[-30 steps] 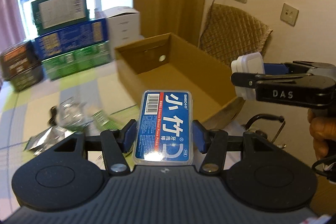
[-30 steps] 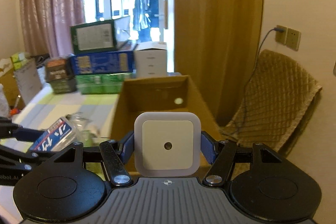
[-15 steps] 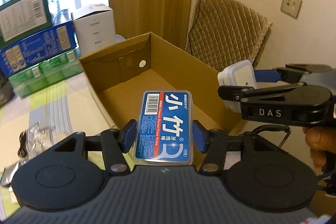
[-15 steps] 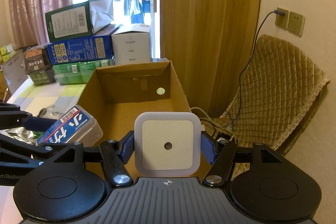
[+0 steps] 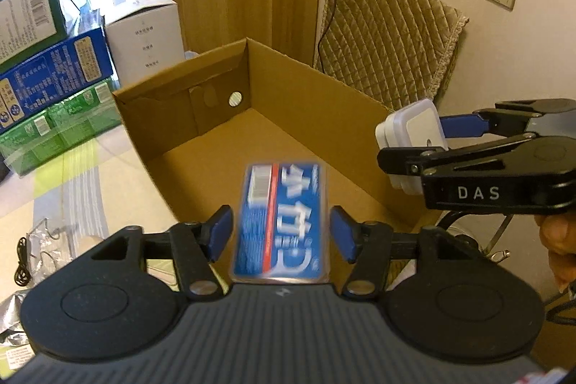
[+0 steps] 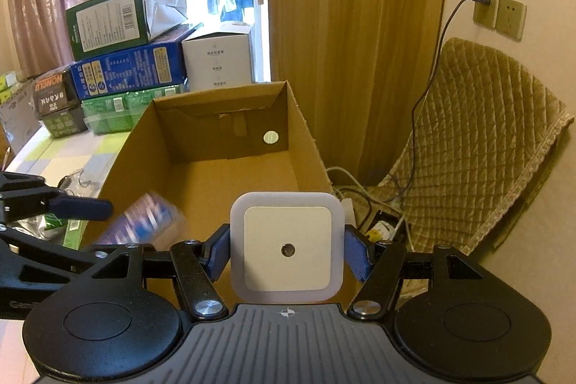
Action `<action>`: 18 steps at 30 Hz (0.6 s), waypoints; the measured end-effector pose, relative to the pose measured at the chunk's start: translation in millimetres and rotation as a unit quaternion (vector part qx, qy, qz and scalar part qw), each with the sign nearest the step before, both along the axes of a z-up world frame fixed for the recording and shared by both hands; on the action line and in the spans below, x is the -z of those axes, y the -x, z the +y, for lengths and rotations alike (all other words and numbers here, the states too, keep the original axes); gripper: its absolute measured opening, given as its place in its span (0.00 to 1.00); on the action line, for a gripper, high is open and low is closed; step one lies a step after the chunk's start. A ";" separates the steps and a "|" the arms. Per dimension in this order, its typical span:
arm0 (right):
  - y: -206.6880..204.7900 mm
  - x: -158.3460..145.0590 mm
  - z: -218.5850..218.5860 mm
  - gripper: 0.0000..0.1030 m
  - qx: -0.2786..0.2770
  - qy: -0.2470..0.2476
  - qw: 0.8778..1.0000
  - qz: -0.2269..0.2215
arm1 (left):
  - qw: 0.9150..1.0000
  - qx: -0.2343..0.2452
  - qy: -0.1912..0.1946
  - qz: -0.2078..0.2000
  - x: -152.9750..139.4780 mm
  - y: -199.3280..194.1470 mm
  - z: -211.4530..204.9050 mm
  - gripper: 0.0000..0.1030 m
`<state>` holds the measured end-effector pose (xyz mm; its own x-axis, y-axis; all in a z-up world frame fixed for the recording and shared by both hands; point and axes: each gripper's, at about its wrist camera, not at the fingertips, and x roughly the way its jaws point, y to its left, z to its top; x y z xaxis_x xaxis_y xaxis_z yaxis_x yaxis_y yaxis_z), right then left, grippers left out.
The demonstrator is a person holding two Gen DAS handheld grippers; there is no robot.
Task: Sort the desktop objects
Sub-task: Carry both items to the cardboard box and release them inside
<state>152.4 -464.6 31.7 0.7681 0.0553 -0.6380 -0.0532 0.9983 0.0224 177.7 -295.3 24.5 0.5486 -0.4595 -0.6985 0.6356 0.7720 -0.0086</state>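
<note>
Motion blur smears the dental floss pick box (image 5: 280, 222), leaving its print unreadable; it sits between the parted fingers of the left gripper (image 5: 280, 234), gaps visible on both sides, above the near part of the cardboard box (image 5: 324, 117). Whether it touches anything cannot be told. The cardboard box, one only, stands open at the table's (image 5: 72, 189) right edge; its visible floor is bare. The right gripper (image 6: 287, 249) is clamped on one white square night light (image 6: 287, 247), held above the box's near right corner. Four stacked cartons (image 6: 122, 60) stand at the table's far edge; crumpled clear wrappers (image 5: 46, 240) are partly cut off at left.
</note>
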 end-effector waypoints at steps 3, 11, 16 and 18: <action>-0.1 -1.2 3.9 0.60 -0.003 0.000 1.000 -0.001 | 1.000 -0.011 0.011 -0.005 -5.5 1.1 11.9 0.57; -4.2 -3.8 12.6 0.60 -0.010 -0.008 1.000 0.003 | 0.999 -0.031 0.020 -0.018 -21.0 9.1 37.1 0.60; -10.8 -1.5 16.2 0.60 -0.011 -0.011 1.000 0.007 | 0.998 -0.055 0.038 -0.011 -25.1 14.3 57.1 0.63; -11.0 -1.4 18.2 0.63 -0.012 -0.010 1.000 0.004 | 0.997 -0.060 0.043 -0.008 -25.2 17.2 63.7 0.64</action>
<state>163.4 -446.4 33.1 0.7619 0.0853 -0.6420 -0.0762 0.9962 0.0420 160.5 -231.6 49.7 0.6146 -0.4468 -0.6501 0.5389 0.8396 -0.0676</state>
